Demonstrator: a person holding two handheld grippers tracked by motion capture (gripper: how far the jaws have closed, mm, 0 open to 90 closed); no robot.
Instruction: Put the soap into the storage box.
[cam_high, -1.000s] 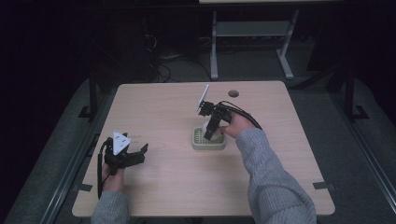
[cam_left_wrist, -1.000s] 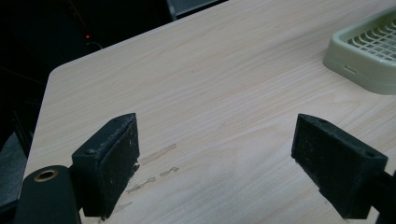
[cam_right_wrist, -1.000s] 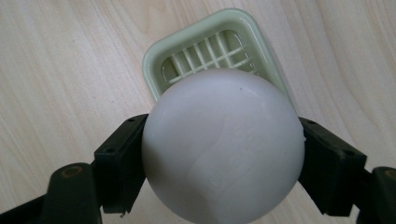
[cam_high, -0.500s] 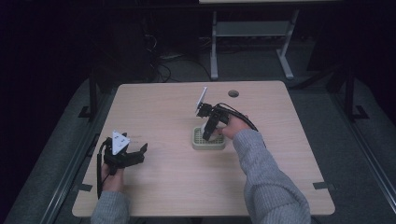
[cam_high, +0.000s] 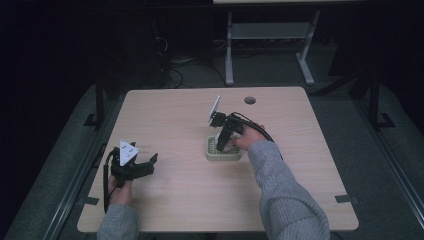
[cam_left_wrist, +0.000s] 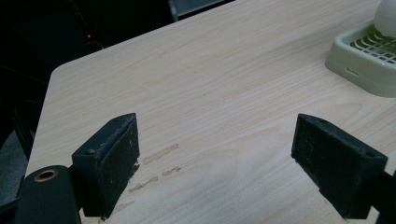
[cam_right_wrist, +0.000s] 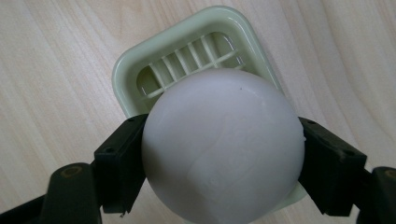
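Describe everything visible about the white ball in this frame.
The white ball is a smooth, matte, plain sphere, plastic-looking, with a tiny dark speck near its top. The right gripper clamps it, one black jaw on each side. It sits over the pale green slotted tray on the wooden table; whether it touches the tray cannot be told.

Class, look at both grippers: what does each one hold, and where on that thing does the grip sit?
The right gripper clamps a white ball across its widest part, over the green slotted tray. The left gripper holds nothing.
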